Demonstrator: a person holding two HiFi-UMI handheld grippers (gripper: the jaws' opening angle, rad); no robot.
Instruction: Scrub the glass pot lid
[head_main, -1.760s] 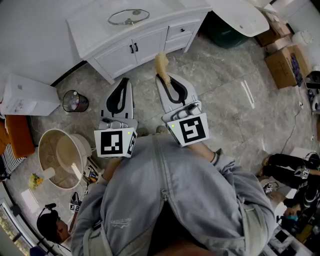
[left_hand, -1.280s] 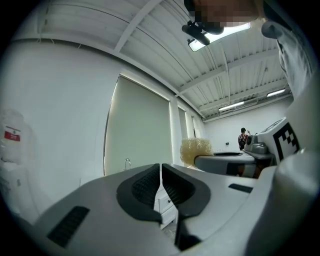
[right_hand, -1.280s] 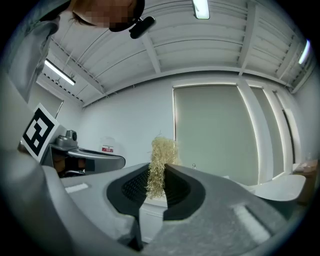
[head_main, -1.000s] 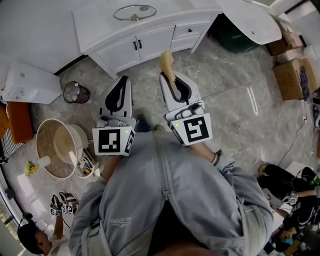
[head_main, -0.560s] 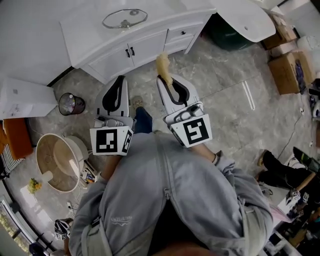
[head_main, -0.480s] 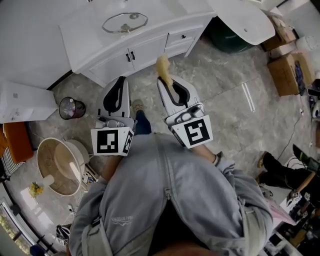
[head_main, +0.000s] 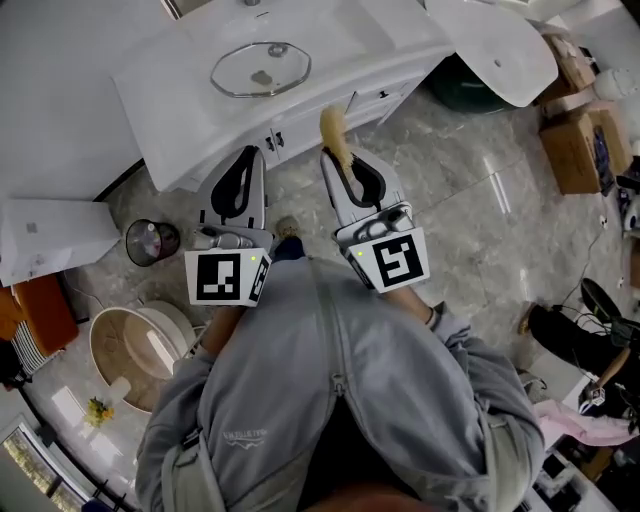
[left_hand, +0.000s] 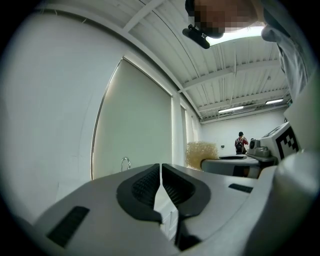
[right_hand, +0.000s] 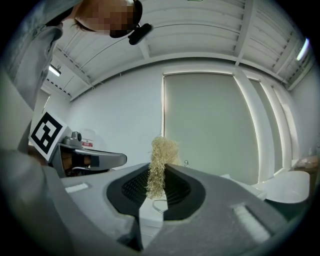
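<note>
Head view: glass pot lid (head_main: 261, 69) on counter (head_main: 180, 100). Gripper views: your right hand-held gripper (right_hand: 159, 187) clamps a scrubber (right_hand: 161, 160); your left hand-held gripper (left_hand: 160, 182) clenched, empty.

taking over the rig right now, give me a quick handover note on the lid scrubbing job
Left gripper: shut, nothing between its jaws.
Right gripper: shut on the pale fibrous scrubber, which sticks out past the tips.
Glass pot lid: lies flat on the white counter ahead of both grippers; neither touches it.
Done: the scrubber is in the gripper.
Left: reach the lid, probably steady it with the left gripper, then scrub it with the right.
</note>
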